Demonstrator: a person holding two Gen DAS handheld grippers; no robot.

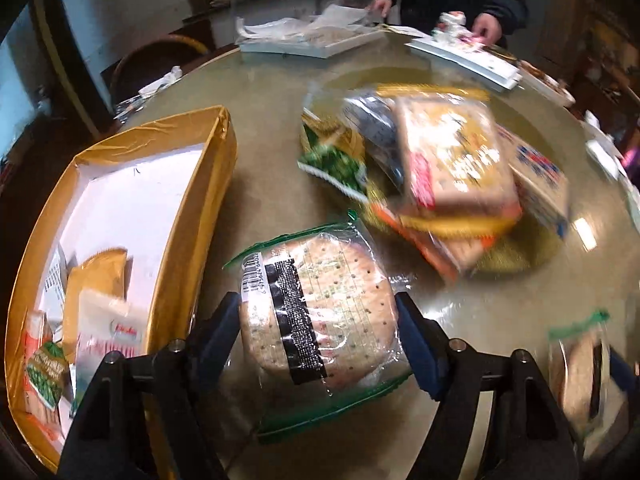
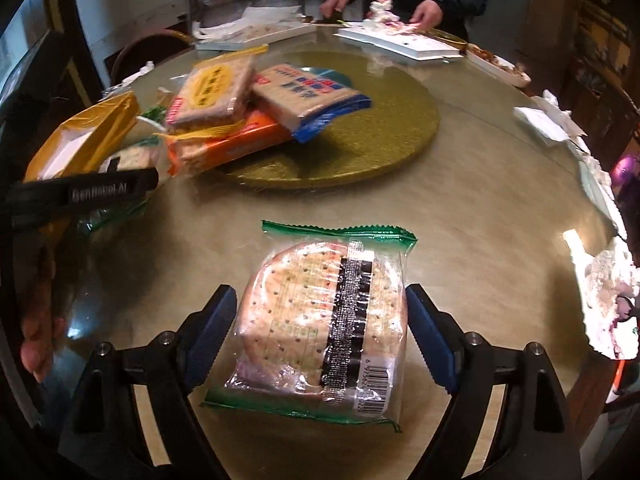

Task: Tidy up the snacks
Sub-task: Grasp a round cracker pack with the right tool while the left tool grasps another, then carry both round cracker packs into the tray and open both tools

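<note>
I am straddling one round cracker pack (image 1: pixel 320 312) with my left claw (image 1: pixel 320 340), wide open, pads just beside its edges, ungripped. My right claw (image 2: pixel 320 336) likewise brackets a second pack (image 2: pixel 320 320) on the worktop (image 2: pixel 480 220). Gold box (image 1: pixel 192 216) lies left.

Near my edge of the table lie two clear green-trimmed packs of round crackers (image 1: pixel 320 312) (image 2: pixel 324 320); more packs (image 2: pixel 240 108) are heaped toward its centre.

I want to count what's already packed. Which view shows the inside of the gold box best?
The left wrist view: the gold box lies open, several packets visible inside. The right wrist view shows only its outer wall at the left.
</note>
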